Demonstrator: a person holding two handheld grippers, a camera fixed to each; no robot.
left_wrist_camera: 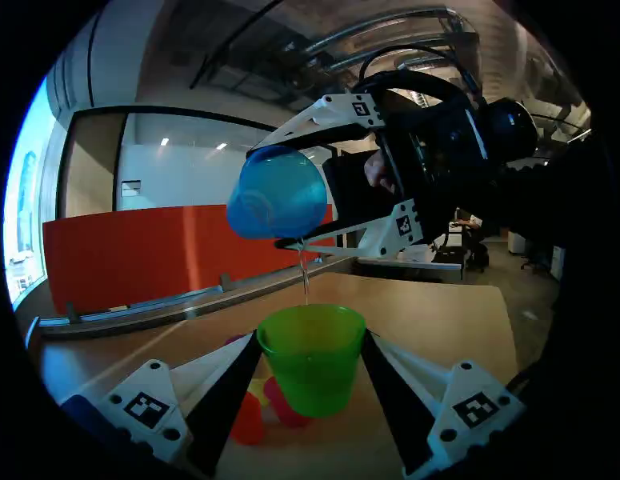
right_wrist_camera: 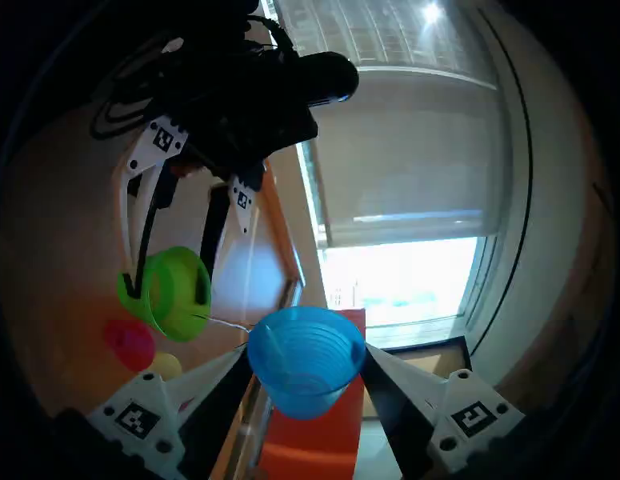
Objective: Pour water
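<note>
The setting is an open-plan office. In the left gripper view, exposed ceiling pipes (left_wrist_camera: pixel 374 32) run at 12 o'clock, above a glass-walled room (left_wrist_camera: pixel 182 168) with recessed ceiling lights at 10 o'clock. An orange partition panel (left_wrist_camera: pixel 142 252) stands at 9 o'clock along the far edge of a wooden desktop (left_wrist_camera: pixel 438 312). Further desks with office chairs (left_wrist_camera: pixel 474 252) stand at 3 o'clock. In the right gripper view, a large window (right_wrist_camera: pixel 398 284) at 3 o'clock is partly covered by a roller blind (right_wrist_camera: pixel 406 152).
</note>
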